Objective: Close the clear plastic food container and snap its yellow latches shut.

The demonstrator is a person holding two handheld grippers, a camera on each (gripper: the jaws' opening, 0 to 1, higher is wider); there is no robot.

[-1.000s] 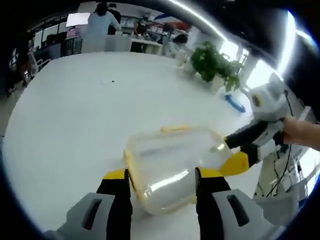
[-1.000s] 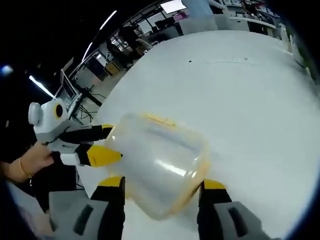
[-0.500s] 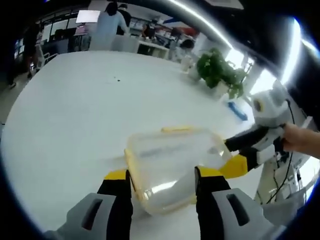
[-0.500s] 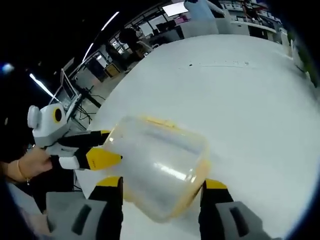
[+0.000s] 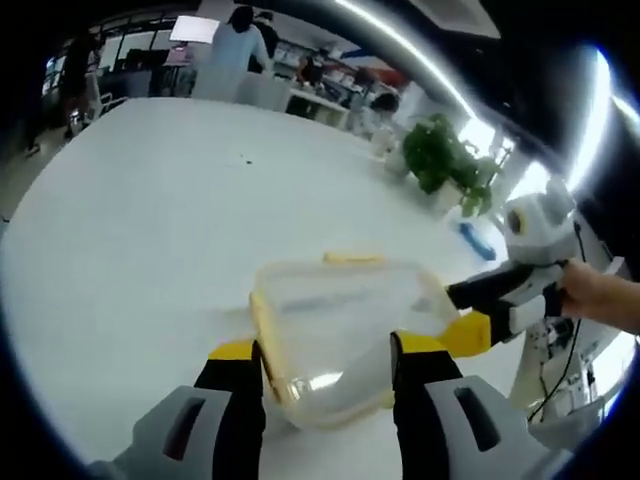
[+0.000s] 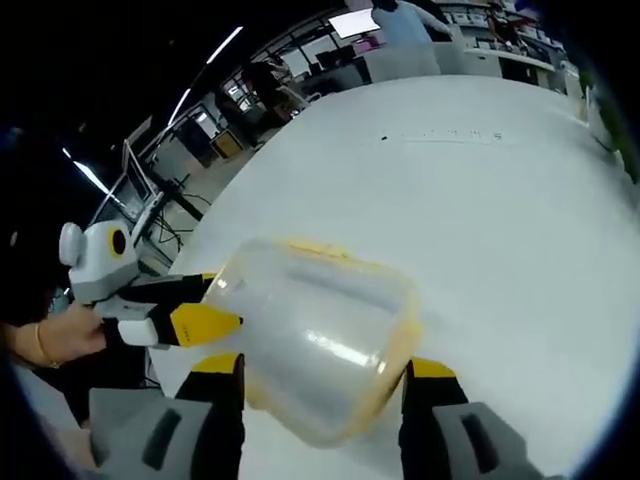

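The clear plastic container (image 5: 335,335) with yellow trim and a yellow latch (image 5: 352,259) on its far edge sits between the jaws of my left gripper (image 5: 328,362), which press on its sides. From the right, my right gripper (image 5: 478,312) reaches its yellow-tipped jaws to the container's right end. In the right gripper view the same container (image 6: 315,335) lies tilted between the jaws of my right gripper (image 6: 322,375). There the left gripper (image 6: 192,305) meets its left edge, held by a hand (image 6: 60,335). The lid looks down on the box.
A large white table (image 5: 150,220) spreads out beyond the container. A potted plant (image 5: 445,160) and a blue object (image 5: 477,242) stand at its far right. People (image 5: 235,55) and desks are in the room behind. A dark speck (image 6: 384,138) marks the tabletop.
Both views have shifted slightly against the room while the container stays fixed between the jaws. The grip of both grippers looks unchanged.
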